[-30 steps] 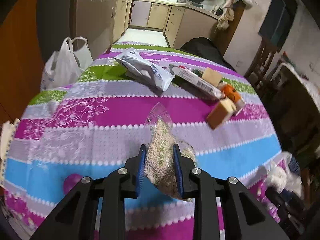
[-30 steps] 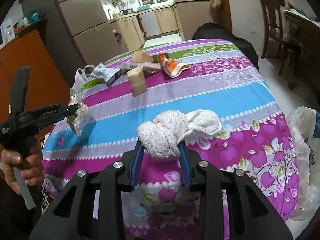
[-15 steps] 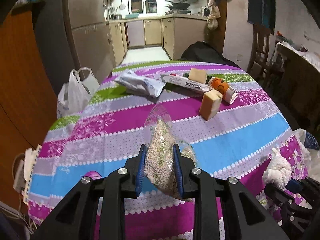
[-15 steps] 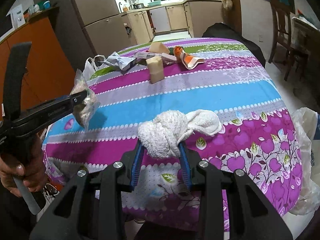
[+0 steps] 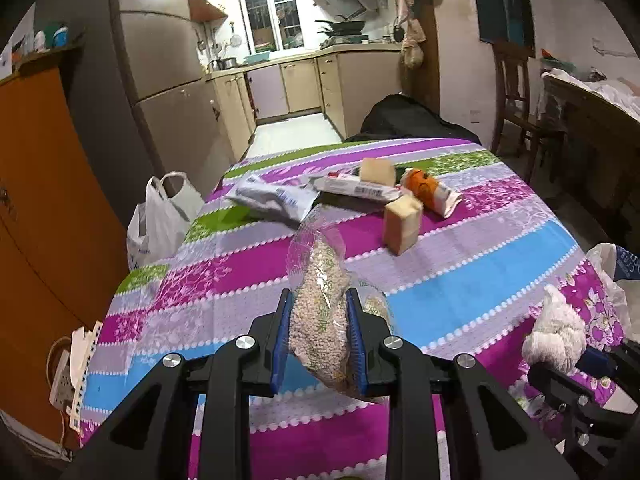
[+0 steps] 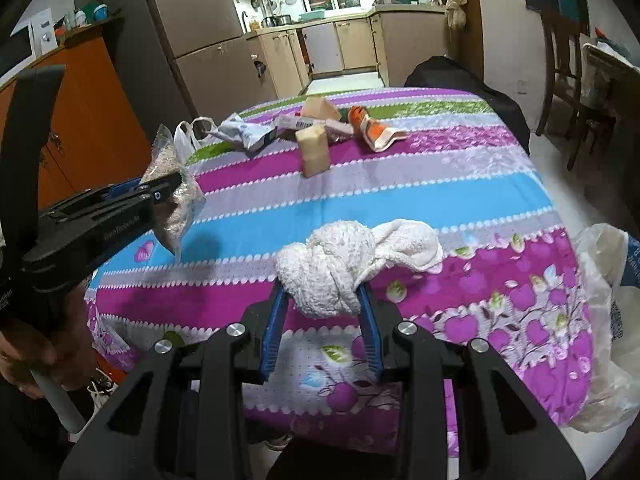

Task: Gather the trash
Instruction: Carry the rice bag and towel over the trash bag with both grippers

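Note:
My left gripper [image 5: 319,312] is shut on a clear plastic bag of grain [image 5: 320,316] and holds it above the near left part of the striped tablecloth [image 5: 460,292]. The bag also shows in the right wrist view [image 6: 176,196]. My right gripper [image 6: 323,300] is shut on a knotted white towel [image 6: 344,260], held over the table's near edge; the towel also shows in the left wrist view [image 5: 554,338]. At the far end of the table lie a grey wrapper [image 5: 272,198], a long white box [image 5: 356,188], a tan block [image 5: 402,224] and an orange-white carton [image 5: 430,192].
A white plastic bag [image 5: 160,216] hangs by the table's left side. Another plastic bag [image 6: 608,320] hangs at the table's right edge. An orange cabinet [image 5: 40,200] stands left, a wooden chair [image 5: 516,112] far right, the kitchen behind.
Both grippers have pulled back and risen from the table, each still holding its item. The view now takes in more of the room and the table's near edge.

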A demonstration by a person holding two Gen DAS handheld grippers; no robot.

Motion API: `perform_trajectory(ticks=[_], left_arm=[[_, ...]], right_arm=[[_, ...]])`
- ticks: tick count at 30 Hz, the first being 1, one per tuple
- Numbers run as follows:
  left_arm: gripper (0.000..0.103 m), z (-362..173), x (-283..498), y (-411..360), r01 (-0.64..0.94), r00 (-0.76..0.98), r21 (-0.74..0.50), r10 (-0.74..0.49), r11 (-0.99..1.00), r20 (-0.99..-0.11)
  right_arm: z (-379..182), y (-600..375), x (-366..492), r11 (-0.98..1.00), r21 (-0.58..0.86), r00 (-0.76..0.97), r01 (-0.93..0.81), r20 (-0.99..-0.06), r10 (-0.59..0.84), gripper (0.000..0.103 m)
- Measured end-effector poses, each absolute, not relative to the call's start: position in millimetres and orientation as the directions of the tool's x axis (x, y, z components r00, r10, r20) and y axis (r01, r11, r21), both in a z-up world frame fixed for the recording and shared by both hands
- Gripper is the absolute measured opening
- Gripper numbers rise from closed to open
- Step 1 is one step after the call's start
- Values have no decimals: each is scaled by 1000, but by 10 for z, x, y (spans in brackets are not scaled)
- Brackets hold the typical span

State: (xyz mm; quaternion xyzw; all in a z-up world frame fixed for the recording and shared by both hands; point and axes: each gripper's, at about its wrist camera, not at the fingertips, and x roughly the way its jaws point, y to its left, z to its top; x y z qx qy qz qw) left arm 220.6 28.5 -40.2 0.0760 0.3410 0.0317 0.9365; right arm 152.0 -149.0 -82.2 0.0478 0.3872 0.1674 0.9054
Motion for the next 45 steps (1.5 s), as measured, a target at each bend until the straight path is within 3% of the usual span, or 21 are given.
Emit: perform_trajectory(ticks=[24, 35, 45], left_arm=[[27, 7, 2487, -1207, 245, 823, 231, -76, 942, -563], [27, -25, 2588, -1917, 363, 804, 267, -155, 893, -574], [27, -86, 2652, -2612, 544, 723, 243, -301, 803, -622]], right_arm=[[43, -2821, 1649, 994, 57, 788, -92, -606, 108, 33], [61, -3347, 1620, 999, -34, 777, 3, -629, -24, 33], [-19, -3908, 1509, 993, -74, 713, 96, -691, -121, 33]])
